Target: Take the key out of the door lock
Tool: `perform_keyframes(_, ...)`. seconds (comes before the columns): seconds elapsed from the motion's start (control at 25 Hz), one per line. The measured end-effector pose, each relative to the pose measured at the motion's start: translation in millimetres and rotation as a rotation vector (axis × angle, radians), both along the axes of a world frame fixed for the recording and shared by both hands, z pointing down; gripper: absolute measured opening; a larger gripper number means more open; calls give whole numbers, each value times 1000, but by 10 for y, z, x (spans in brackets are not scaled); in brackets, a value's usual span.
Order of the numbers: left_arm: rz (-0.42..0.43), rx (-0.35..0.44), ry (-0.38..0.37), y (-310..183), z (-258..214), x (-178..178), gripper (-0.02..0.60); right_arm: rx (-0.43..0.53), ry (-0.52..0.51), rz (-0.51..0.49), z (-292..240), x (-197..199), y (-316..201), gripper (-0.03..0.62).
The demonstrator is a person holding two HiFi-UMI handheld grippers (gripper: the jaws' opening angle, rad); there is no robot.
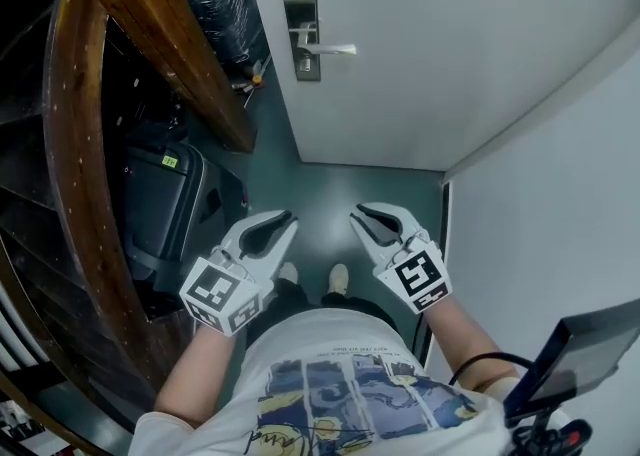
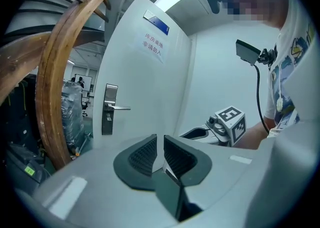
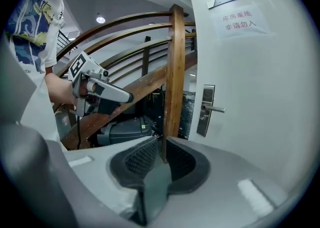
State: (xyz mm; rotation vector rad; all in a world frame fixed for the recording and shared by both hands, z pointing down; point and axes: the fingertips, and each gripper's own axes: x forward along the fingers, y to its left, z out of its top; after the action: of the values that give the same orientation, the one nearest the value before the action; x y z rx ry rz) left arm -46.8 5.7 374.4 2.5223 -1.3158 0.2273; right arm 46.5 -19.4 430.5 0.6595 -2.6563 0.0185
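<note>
The white door (image 1: 450,44) stands shut ahead, with a steel lock plate (image 1: 301,36) and lever handle (image 1: 335,48) at its left edge. The keyhole sits low on the plate (image 2: 107,118); a key there is too small to make out. My left gripper (image 1: 288,219) and right gripper (image 1: 358,214) hover side by side at waist height, well short of the door. Each has its ribbed pads a narrow gap apart with nothing between them, as the left gripper view (image 2: 160,139) and right gripper view (image 3: 162,142) show.
A curved wooden stair railing (image 1: 160,34) runs along the left, with a dark suitcase (image 1: 165,199) under it. A white wall (image 1: 560,224) closes the right side. The person's shoes (image 1: 338,277) stand on the green floor. A dark screen (image 1: 580,354) hangs at lower right.
</note>
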Motion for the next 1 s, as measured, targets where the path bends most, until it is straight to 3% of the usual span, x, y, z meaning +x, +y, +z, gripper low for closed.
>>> perform_keyframes(0.36, -29, 8, 12, -847, 54, -430, 60, -115, -37, 46, 257, -302, -673, 46)
perform_keyframes(0.72, 56, 41, 21, -1854, -42, -890, 62, -224, -95, 182, 414, -747, -1589, 46)
perform_keyframes(1.0, 111, 23, 25, -2324, 45, -1152, 63, -359, -239, 312, 546, -1034, -2231, 46)
